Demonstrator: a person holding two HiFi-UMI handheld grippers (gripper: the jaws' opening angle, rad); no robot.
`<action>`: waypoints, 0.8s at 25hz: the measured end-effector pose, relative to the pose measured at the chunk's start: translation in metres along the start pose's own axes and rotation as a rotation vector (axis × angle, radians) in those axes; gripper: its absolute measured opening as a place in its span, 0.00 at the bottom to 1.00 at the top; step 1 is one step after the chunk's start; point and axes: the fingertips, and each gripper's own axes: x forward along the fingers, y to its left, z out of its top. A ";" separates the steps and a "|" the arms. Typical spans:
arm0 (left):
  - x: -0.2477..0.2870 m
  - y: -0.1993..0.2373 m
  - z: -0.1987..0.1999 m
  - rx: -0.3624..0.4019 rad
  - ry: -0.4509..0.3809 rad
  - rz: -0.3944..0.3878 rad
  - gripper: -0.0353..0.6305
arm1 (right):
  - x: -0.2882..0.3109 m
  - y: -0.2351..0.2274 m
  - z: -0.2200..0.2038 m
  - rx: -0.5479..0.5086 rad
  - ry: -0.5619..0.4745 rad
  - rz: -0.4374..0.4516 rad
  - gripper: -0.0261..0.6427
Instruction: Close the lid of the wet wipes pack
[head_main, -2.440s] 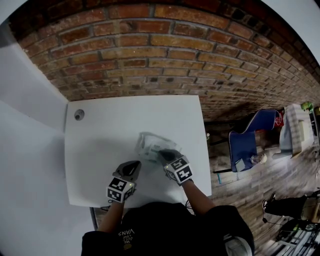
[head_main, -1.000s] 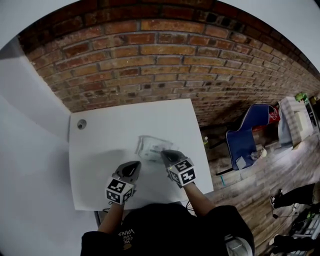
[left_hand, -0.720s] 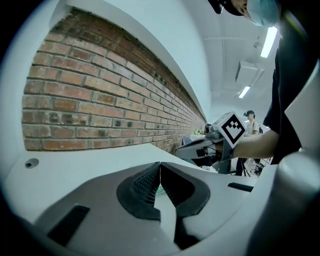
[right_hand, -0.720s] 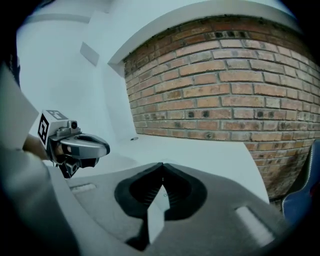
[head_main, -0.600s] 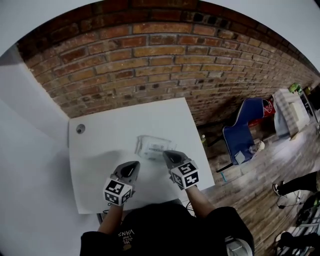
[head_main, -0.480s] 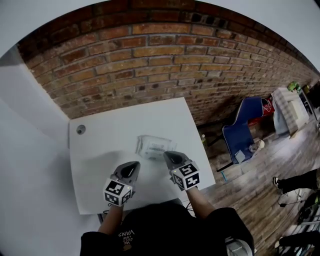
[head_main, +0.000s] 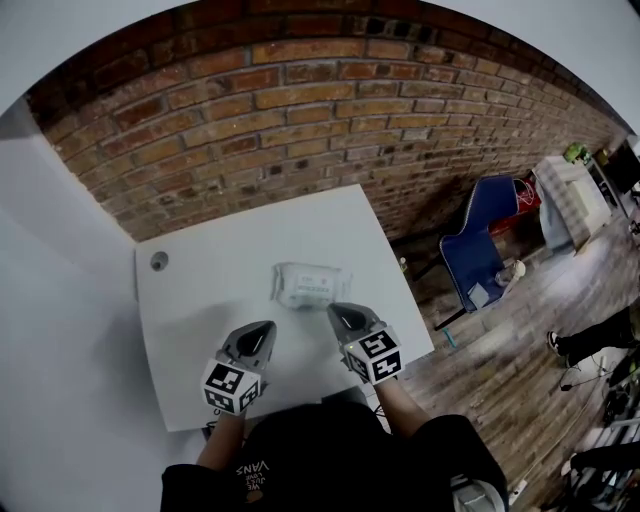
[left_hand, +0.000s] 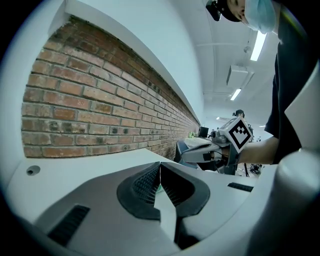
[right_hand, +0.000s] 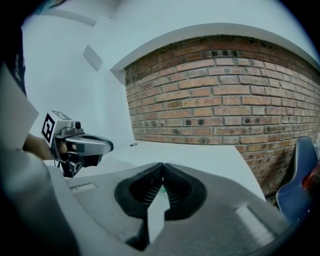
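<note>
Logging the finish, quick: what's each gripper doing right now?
Left gripper: closed, holding nothing.
Right gripper: closed, holding nothing.

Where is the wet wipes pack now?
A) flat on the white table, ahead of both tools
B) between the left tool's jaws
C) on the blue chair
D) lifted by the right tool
A: the wet wipes pack lies on the white table, beyond the shut left tool and right tool.
</note>
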 end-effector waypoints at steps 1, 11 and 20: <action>-0.001 -0.001 0.000 0.002 -0.002 -0.004 0.05 | -0.002 0.001 0.000 0.001 -0.002 -0.005 0.04; -0.004 -0.014 0.005 0.024 -0.027 -0.054 0.05 | -0.026 0.005 -0.002 0.019 -0.037 -0.056 0.04; -0.004 -0.028 0.003 0.038 -0.035 -0.089 0.05 | -0.043 0.008 -0.012 0.031 -0.054 -0.082 0.04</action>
